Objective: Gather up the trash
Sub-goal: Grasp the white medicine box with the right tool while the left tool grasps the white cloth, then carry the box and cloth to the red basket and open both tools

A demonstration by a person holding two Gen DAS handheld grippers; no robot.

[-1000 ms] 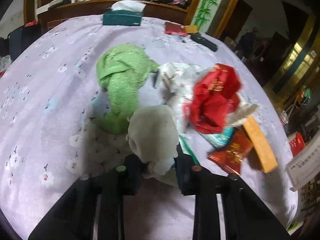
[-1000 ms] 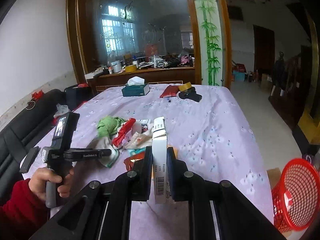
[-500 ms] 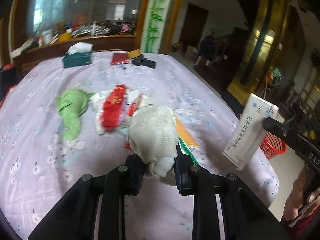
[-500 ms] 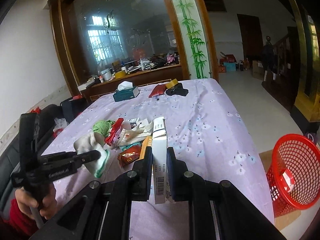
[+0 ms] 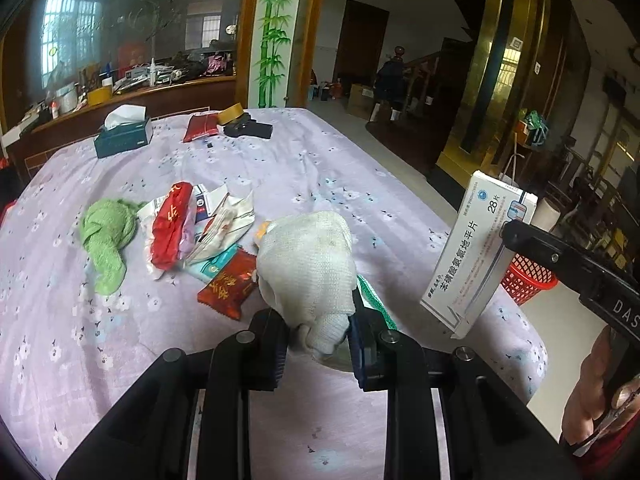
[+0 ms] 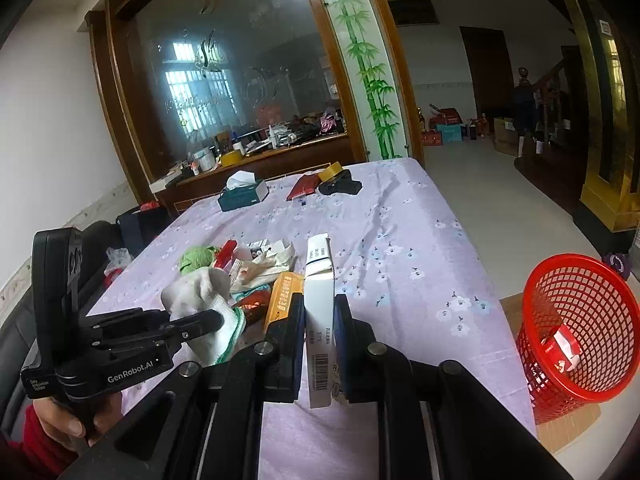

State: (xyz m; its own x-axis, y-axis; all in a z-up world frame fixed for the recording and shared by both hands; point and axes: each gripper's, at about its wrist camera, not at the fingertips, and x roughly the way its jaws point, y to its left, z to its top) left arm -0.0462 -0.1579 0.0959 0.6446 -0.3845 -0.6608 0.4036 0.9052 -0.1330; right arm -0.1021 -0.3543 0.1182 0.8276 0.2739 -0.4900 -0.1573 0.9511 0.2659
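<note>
My left gripper (image 5: 318,336) is shut on a crumpled white cloth (image 5: 308,272) with a green edge, lifted above the lilac tablecloth (image 5: 120,360); it also shows in the right wrist view as the left gripper (image 6: 208,320) with the white cloth (image 6: 200,292). My right gripper (image 6: 319,316) is shut on an upright white medicine box (image 6: 319,280), seen from the left wrist view as the medicine box (image 5: 476,256) at the right. A red mesh basket (image 6: 576,328) stands on the floor to the right of the table, with a red-and-white packet inside.
A heap of trash lies mid-table: a green rag (image 5: 108,236), a red wrapper (image 5: 170,224), a red packet (image 5: 228,284), an orange box (image 6: 282,294) and papers. A tissue box (image 5: 124,140), a red pouch (image 5: 200,126) and black items sit at the far end.
The left gripper has risen with the white cloth and swung right, away from the heap. The right gripper with the box has drifted right, bringing the red basket more into view.
</note>
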